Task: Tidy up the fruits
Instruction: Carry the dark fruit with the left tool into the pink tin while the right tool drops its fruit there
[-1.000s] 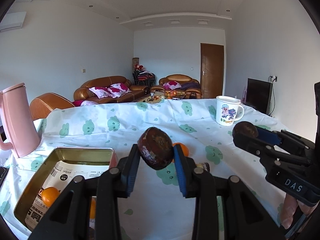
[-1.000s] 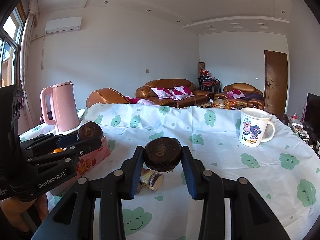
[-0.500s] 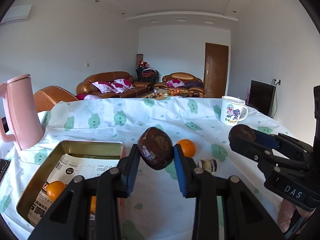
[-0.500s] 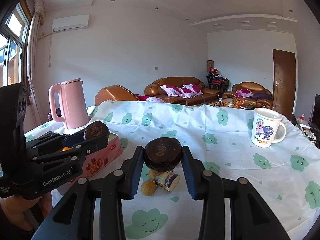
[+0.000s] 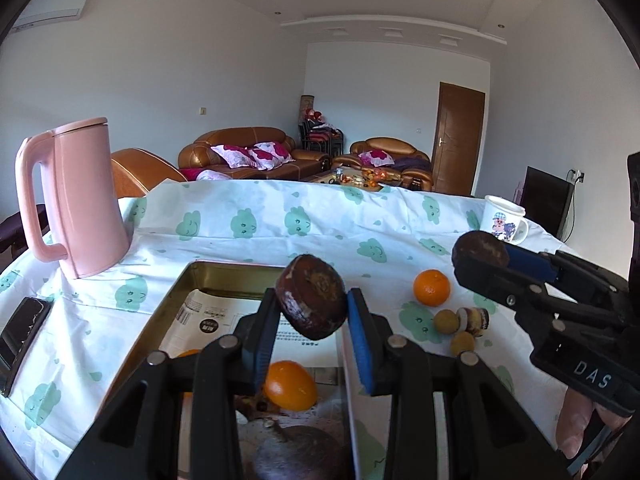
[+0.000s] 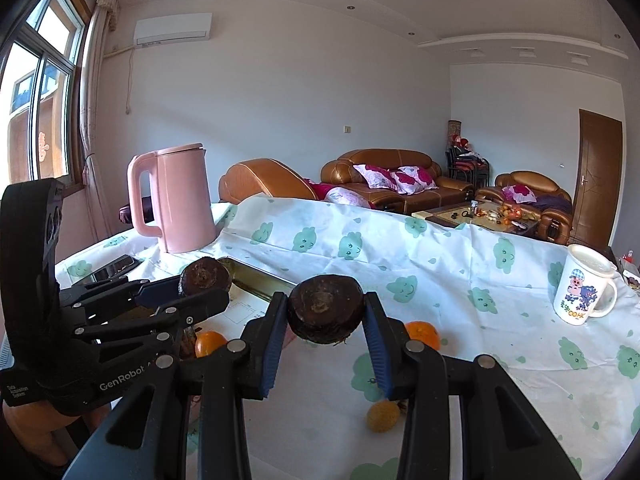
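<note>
We hold a dark fruit in each gripper: the left gripper (image 5: 312,312) has its jaws closed on a dark, flattened fruit (image 5: 312,298) that hangs over the tin (image 5: 224,270), and the right gripper (image 6: 326,320) has its jaws closed on a second dark fruit (image 6: 325,309) just beside the tin's right edge, above the cloth. Neither is set down yet. Inside the tin, on a printed paper liner, we see one orange (image 5: 290,386), part of another behind the left jaw, and a dark round item at the near end that we cannot identify. Still out on the cloth: an orange (image 5: 431,288), two small yellowish fruits (image 5: 446,321), and a short cut piece with a pale face (image 5: 474,319), all close together to the right of the tin. We judge the task about halfway: some fruit is in, two pieces are in transit, and four loose pieces remain to collect. The surface is a table under a white cloth (image 5: 280,240) printed with green smiling clouds, creased along its folds. A pink kettle (image 5: 76,200) stands behind the tin on the left, a phone (image 5: 22,326) lies at the left edge, and a cartoon mug (image 6: 580,290) stands on the right. Behind is a living room with brown leather sofas, a wooden door, a window and a wall air conditioner.
</note>
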Available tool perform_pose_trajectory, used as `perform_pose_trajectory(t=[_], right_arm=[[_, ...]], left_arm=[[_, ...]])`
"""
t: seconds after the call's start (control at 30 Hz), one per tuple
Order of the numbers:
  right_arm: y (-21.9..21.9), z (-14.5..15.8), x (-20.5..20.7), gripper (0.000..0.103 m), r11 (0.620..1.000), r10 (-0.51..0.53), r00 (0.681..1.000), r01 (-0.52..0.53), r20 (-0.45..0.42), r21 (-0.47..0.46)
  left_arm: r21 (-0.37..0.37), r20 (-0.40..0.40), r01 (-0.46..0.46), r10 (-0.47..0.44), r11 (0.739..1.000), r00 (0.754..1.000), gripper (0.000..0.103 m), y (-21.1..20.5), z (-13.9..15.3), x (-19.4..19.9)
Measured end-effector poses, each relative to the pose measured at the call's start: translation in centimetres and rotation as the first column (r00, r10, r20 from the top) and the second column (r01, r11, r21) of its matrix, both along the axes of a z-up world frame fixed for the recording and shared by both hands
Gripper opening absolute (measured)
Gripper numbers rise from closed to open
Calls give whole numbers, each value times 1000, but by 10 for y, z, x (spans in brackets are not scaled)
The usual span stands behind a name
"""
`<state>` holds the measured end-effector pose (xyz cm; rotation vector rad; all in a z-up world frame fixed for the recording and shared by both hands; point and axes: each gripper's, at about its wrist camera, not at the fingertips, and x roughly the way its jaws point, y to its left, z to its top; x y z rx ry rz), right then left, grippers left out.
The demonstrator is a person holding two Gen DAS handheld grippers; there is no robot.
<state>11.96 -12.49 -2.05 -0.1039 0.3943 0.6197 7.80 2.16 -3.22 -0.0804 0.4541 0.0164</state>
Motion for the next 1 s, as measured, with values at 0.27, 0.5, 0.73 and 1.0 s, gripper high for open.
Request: perform_pose_trajectory(t=[0.27, 0.5, 0.73, 1.0], right_arm=[[51, -9, 10, 40, 998, 55, 997, -57, -50, -39], [87, -23, 21, 40, 991, 96, 990, -105, -106, -78], [107, -39, 32, 40, 984, 105, 980, -126, -171, -122], [105, -39, 36, 57, 987, 102, 975, -124, -199, -103]], left_arm=[[2, -60, -16, 16, 1000, 998, 36, 43, -1, 9], [-8, -118, -28, 27, 1000, 993, 36, 69, -7, 21], [-9, -175, -15, 14, 1000, 984, 36, 75, -17, 33], [11, -177, -61, 62, 998, 982, 39, 74, -22, 31]])
